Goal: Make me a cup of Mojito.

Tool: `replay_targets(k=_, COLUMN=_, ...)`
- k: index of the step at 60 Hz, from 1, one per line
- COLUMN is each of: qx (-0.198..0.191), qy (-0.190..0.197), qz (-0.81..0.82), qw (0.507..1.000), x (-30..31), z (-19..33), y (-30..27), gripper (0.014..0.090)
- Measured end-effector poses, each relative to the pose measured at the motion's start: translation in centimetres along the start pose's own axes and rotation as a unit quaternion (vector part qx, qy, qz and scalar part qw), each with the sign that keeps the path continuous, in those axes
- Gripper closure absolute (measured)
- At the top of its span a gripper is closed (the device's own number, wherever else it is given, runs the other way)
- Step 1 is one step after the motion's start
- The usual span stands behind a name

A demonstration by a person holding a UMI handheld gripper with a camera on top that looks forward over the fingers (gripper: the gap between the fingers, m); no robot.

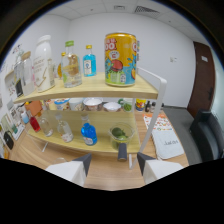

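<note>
My gripper (114, 161) is open with nothing between its fingers, held in front of a two-tier wooden shelf (100, 91). On the top tier stand a tall yellow can (120, 59), a small blue bottle (89, 61), a clear bottle with a green cap (71, 67) and a large white bottle (44, 62). The lower tier carries a round blue bottle (89, 133), a glass holding something green (120, 133), clear bottles (64, 128) and a red bottle (34, 123). A small dark object (122, 151) stands just ahead of the fingers.
Several cups (91, 104) line the back of the lower tier. A printed sheet (164, 136) lies on the wooden table right of the shelf's white frame (156, 102). A dark chair (207, 132) and a brown door (202, 75) are farther right.
</note>
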Motion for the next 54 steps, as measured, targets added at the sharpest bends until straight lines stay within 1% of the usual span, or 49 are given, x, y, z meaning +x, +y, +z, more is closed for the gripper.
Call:
replay_targets(k=10, qx=-0.015, qy=-0.007, qz=0.004, qw=1.0, x=0.7, z=3.3, y=-0.2, gripper=0.0193)
replay_targets(k=12, qx=-0.018, qy=-0.007, qz=0.005, qw=1.0, x=0.9, z=3.8, y=-0.1, gripper=0.0202)
replay_targets(k=14, qx=-0.021, qy=-0.004, qz=0.005, qw=1.0, x=1.1, z=4.3, y=-0.1, gripper=0.0226)
replay_targets(k=20, qx=-0.033, qy=0.001, qz=0.001, qw=0.999, x=1.6, z=5.6, y=0.3, gripper=0.0346)
replay_targets(k=25, qx=-0.043, qy=-0.003, qz=0.002, qw=0.999, x=1.5, z=6.4, y=0.6, gripper=0.0456)
replay_targets(k=29, qx=-0.054, qy=-0.004, qz=0.006, qw=0.999, x=1.5, z=6.8, y=0.9, gripper=0.0573)
replay_targets(k=32, qx=-0.061, qy=0.0, qz=0.011, qw=0.998, x=1.7, z=7.0, y=1.1, gripper=0.0621)
replay_targets(k=37, qx=-0.065, qy=-0.001, qz=0.014, qw=0.998, x=1.7, z=7.1, y=1.0, gripper=0.0721)
replay_targets(k=41, qx=-0.073, qy=0.0, qz=0.015, qw=0.997, x=1.8, z=7.2, y=1.1, gripper=0.0845)
replay_targets(k=42, qx=-0.073, qy=0.002, qz=0.014, qw=0.997, x=1.9, z=7.2, y=1.2, gripper=0.0857)
replay_targets(k=49, qx=-0.079, qy=0.008, qz=0.006, qw=0.997, x=2.1, z=7.2, y=1.3, gripper=0.0869)
replay_targets(k=54, qx=-0.075, qy=0.014, qz=0.006, qw=0.997, x=2.2, z=7.1, y=1.0, gripper=0.0875)
